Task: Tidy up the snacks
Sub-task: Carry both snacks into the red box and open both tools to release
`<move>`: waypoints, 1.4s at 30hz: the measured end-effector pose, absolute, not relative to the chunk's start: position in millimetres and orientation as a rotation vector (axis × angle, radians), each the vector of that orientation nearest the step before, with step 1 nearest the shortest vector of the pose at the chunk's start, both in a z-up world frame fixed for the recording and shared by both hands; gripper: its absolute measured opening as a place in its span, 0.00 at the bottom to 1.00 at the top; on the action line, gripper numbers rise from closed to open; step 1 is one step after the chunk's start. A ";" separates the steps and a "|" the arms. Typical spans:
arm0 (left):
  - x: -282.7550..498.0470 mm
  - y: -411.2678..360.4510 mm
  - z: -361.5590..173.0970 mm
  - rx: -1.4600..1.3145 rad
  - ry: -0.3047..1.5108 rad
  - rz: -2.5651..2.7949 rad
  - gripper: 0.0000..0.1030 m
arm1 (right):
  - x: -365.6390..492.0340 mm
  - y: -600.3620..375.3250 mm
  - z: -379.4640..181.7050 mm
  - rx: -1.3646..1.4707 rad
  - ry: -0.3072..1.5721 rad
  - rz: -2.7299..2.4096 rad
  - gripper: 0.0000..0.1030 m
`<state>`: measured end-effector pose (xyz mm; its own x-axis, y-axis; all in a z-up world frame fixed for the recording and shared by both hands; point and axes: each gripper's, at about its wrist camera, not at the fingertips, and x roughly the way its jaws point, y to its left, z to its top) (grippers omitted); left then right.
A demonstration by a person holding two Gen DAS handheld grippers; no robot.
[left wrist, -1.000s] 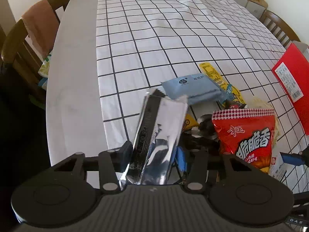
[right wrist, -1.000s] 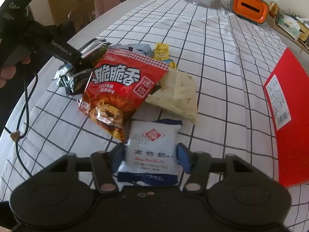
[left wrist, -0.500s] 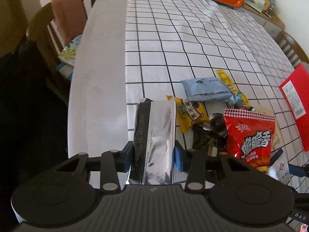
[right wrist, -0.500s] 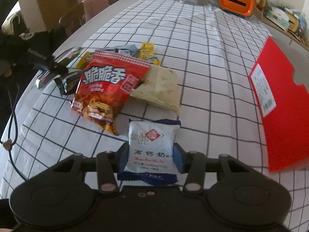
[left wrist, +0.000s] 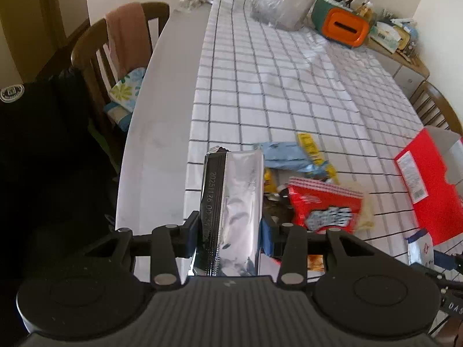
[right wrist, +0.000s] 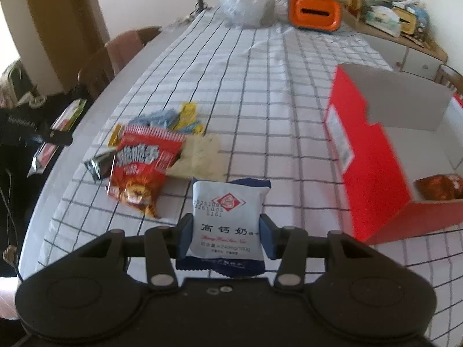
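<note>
Covering most of the desk [right wrist: 139,66] is a white grid-checked cloth [right wrist: 260,86], with an open red box [right wrist: 376,173] at its right side and a loose pile of snacks just left of centre, topped by a red chip bag [right wrist: 144,162]. Clamped between the left gripper [left wrist: 230,231]'s fingers, which have just closed a little further onto it, a silver foil packet [left wrist: 240,202] is held upright above the desk's near edge. Smaller, a white milk-candy pouch [right wrist: 227,219] sits pinched between the right gripper [right wrist: 225,235]'s fingers, likewise tightened, near the box.
</note>
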<state>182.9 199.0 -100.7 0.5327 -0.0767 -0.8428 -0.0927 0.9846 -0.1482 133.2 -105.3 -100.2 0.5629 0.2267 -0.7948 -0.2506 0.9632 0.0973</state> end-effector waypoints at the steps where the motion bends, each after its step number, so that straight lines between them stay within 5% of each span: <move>1: 179.9 195.2 -95.8 -0.181 1.003 0.009 0.40 | 132.8 -111.1 -95.0 -0.022 0.924 0.277 0.45; 20: 192.4 33.1 -23.5 -0.135 0.902 -0.189 0.40 | 152.0 -247.3 -28.0 0.015 0.795 0.192 0.45; 42: 254.2 -182.1 -51.6 0.040 1.013 -0.298 0.40 | 231.0 -385.6 -57.0 -0.047 0.875 0.186 0.45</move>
